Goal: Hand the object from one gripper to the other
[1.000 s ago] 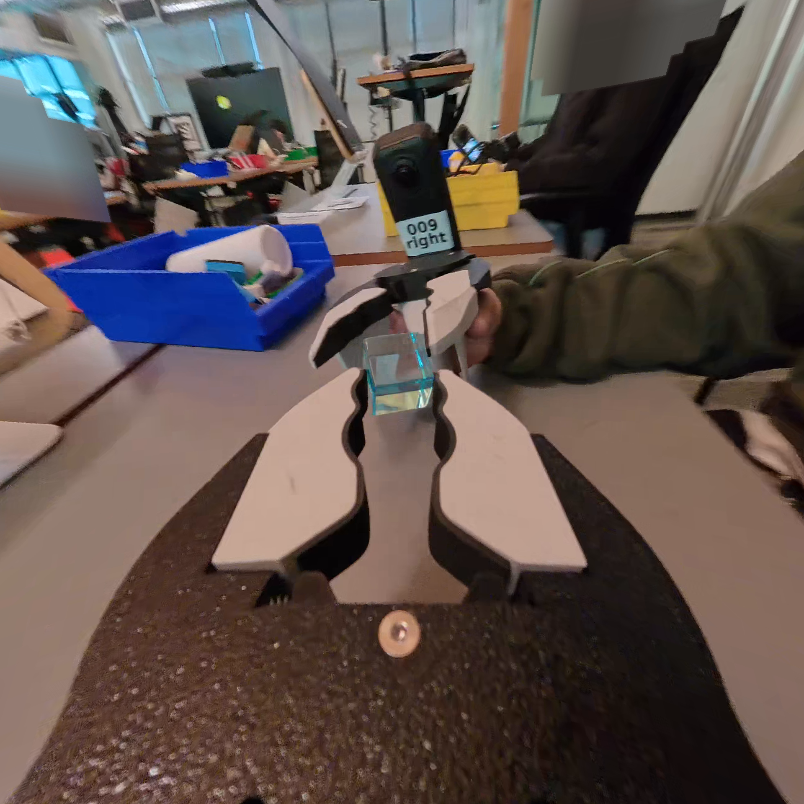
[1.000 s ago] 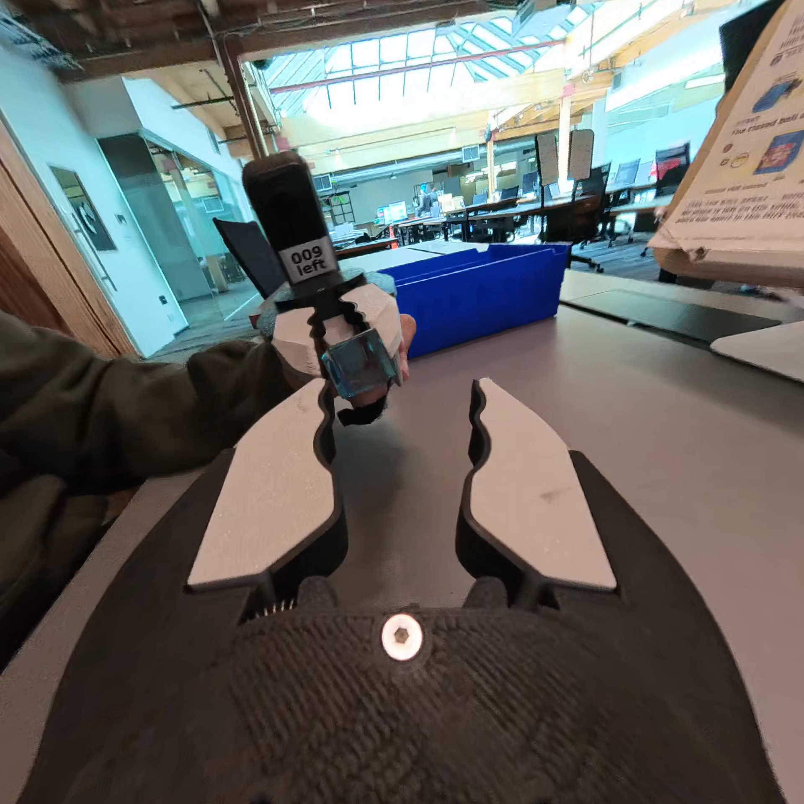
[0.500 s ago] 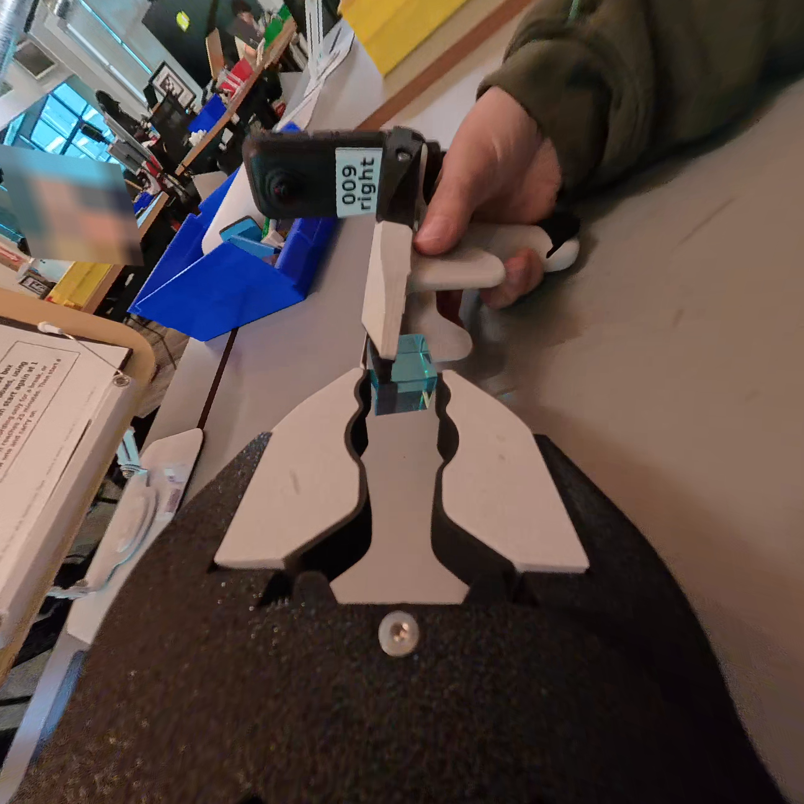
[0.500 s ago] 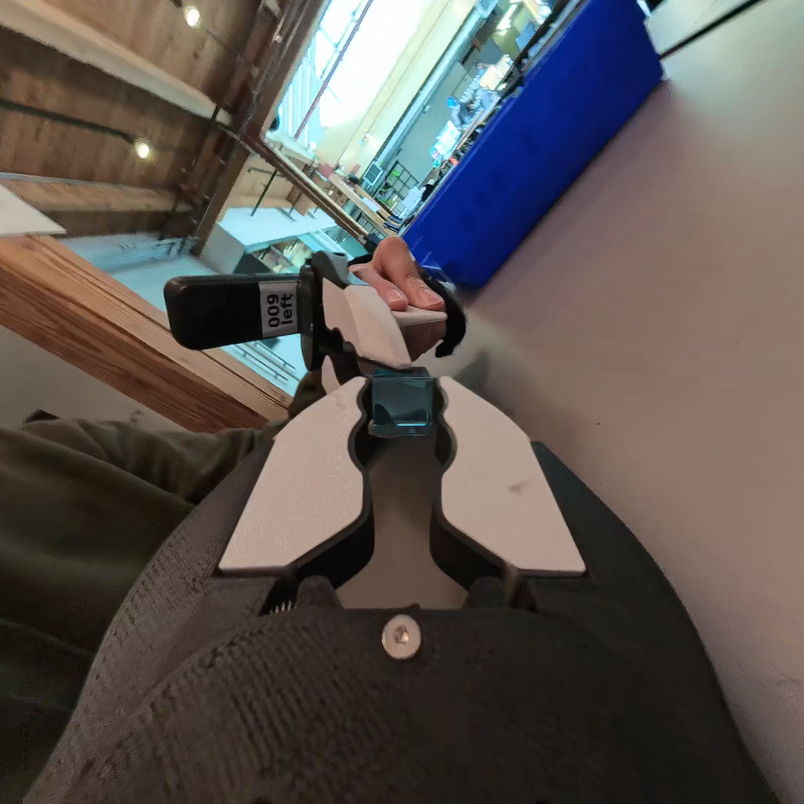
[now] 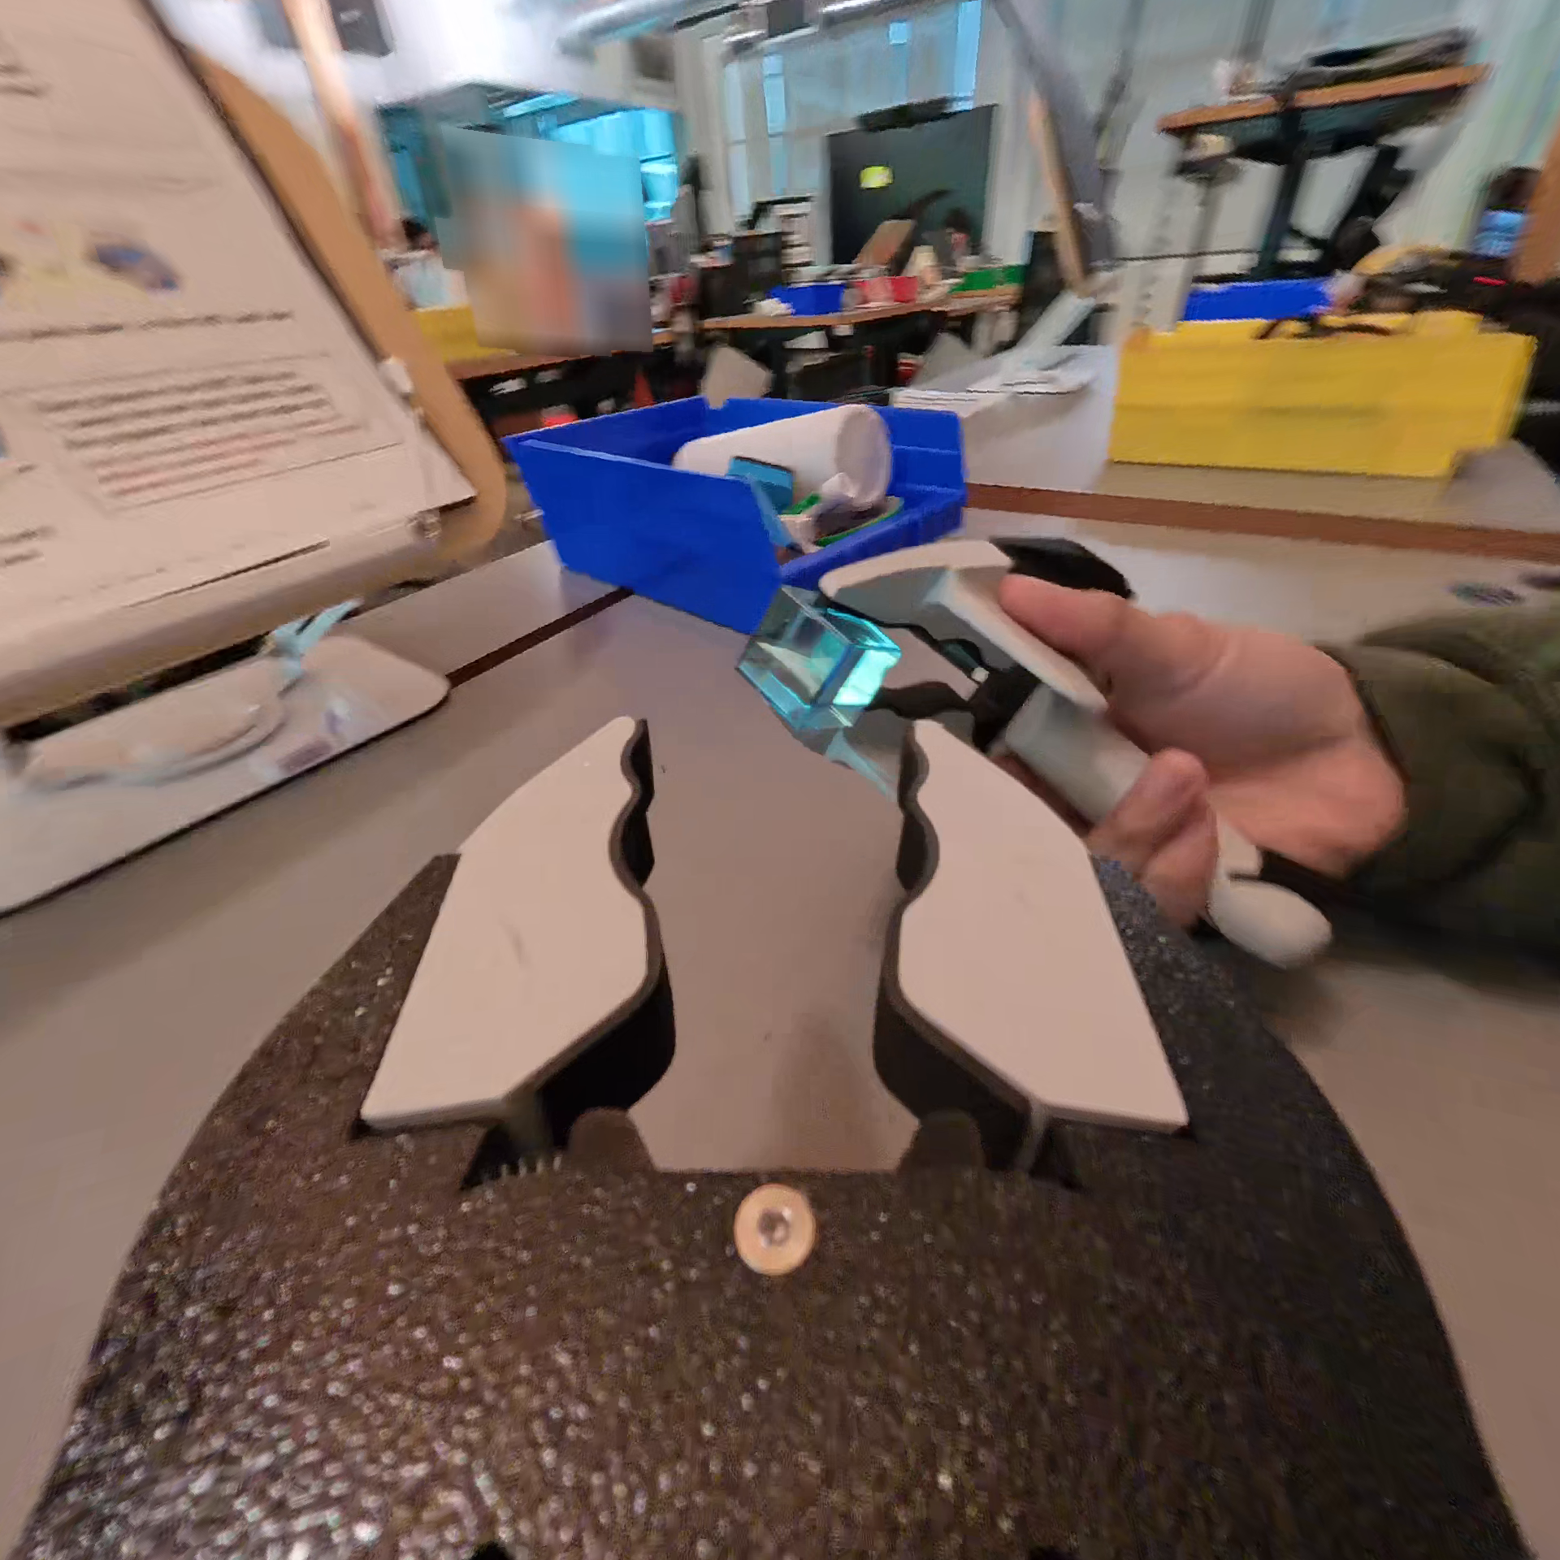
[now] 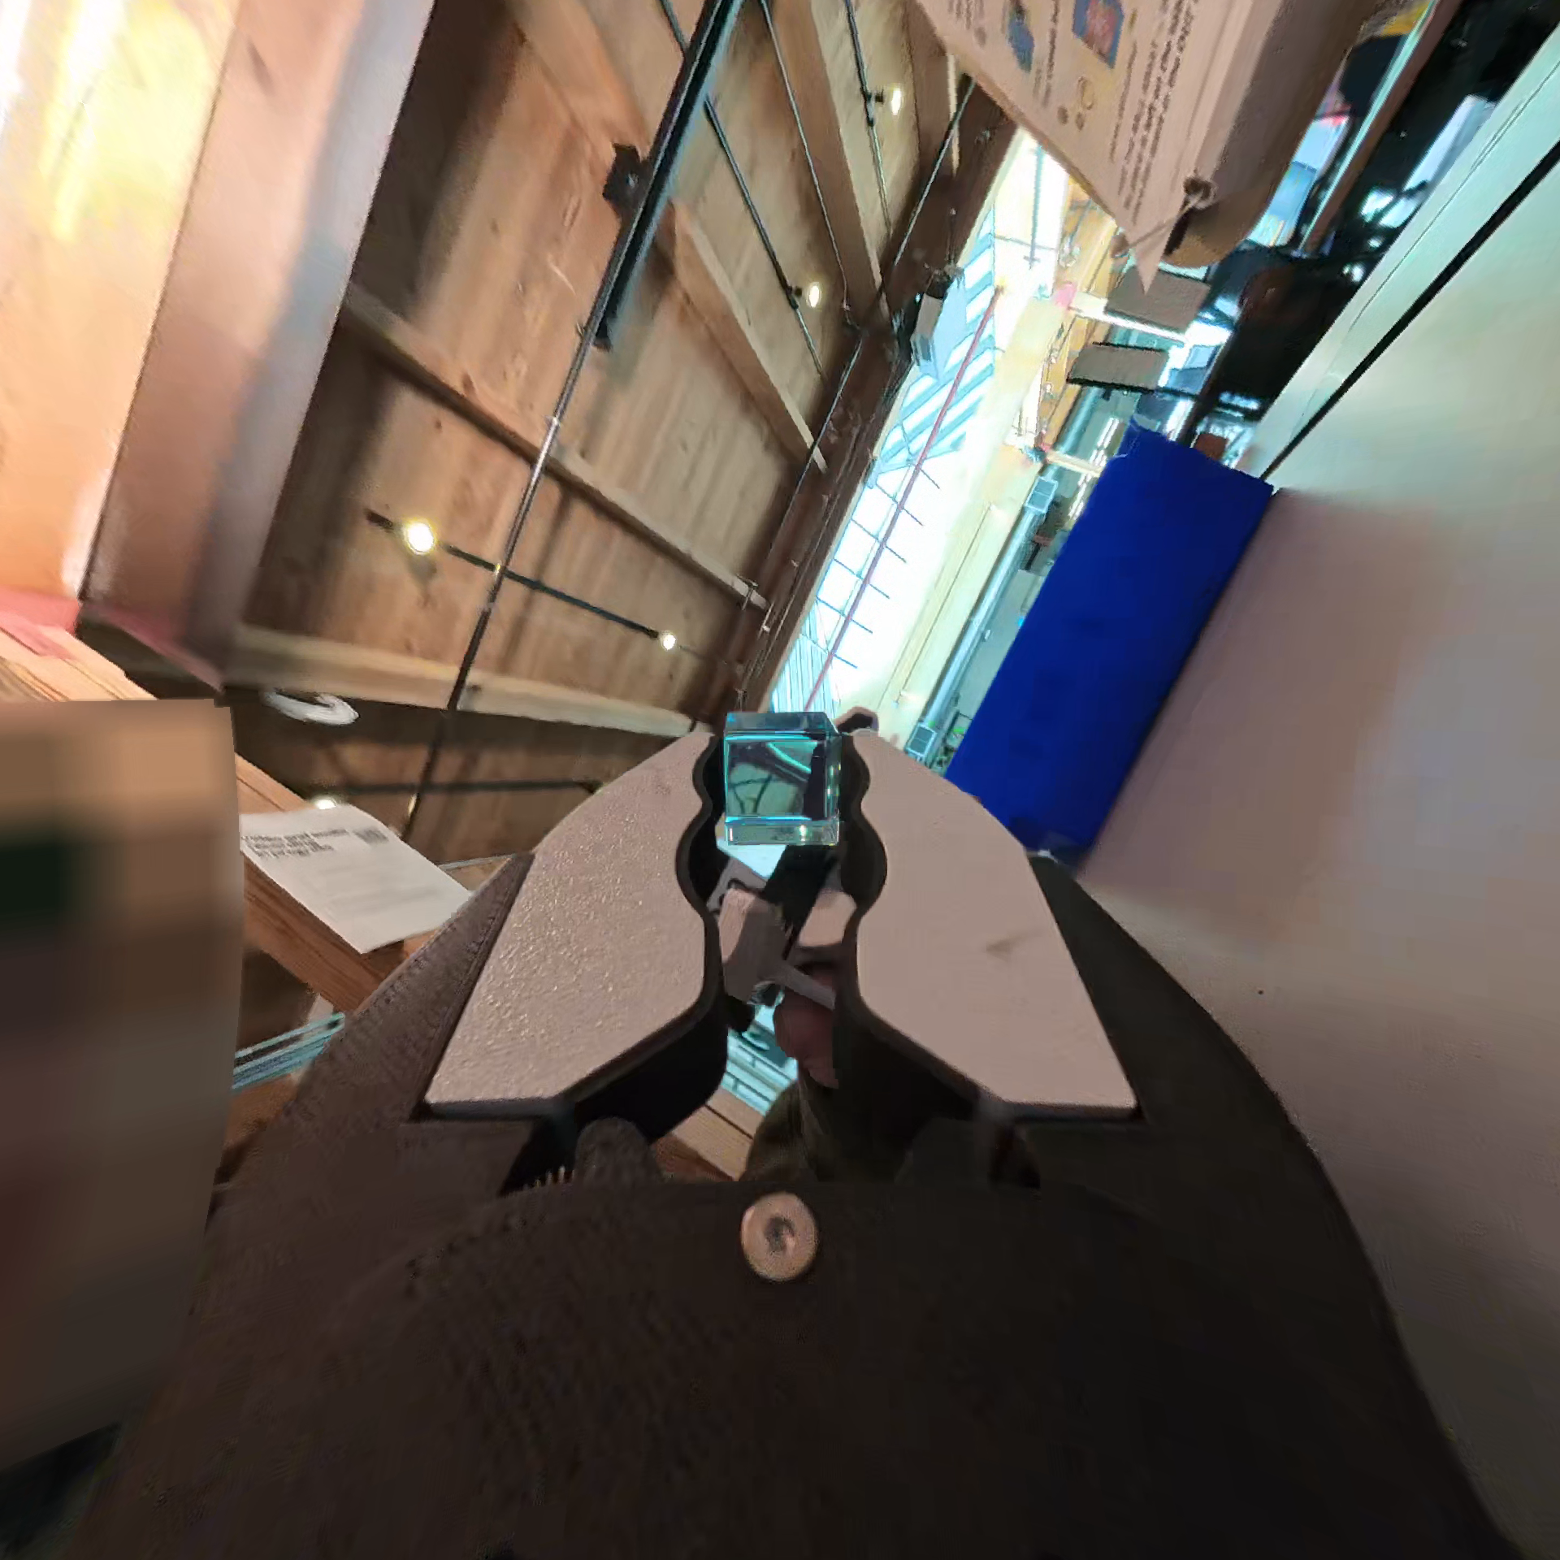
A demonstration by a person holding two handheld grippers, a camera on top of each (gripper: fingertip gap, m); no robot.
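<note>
The object is a clear cube with a teal tint. In the right wrist view the cube [image 6: 781,787] sits clamped between my right gripper's [image 6: 781,760] two fingertips, and the view is rolled sideways. In the left wrist view my left gripper [image 5: 772,743] is open and empty, with its fingers spread wide. Just beyond its right fingertip the cube [image 5: 817,671] shows in the right gripper [image 5: 844,641], which a hand [image 5: 1216,717] in an olive sleeve holds tilted. The cube is apart from my left fingers.
A blue bin [image 5: 726,506] with a white roll and small items stands on the grey table [image 5: 169,971] ahead; it also shows in the right wrist view [image 6: 1106,641]. A clipboard stand with paper [image 5: 169,354] is at the left. A yellow bin [image 5: 1317,397] is far right.
Half a second ago both grippers were shut on the cube. My left gripper has opened and let go. The right gripper has drawn the cube off to the right and rolled further.
</note>
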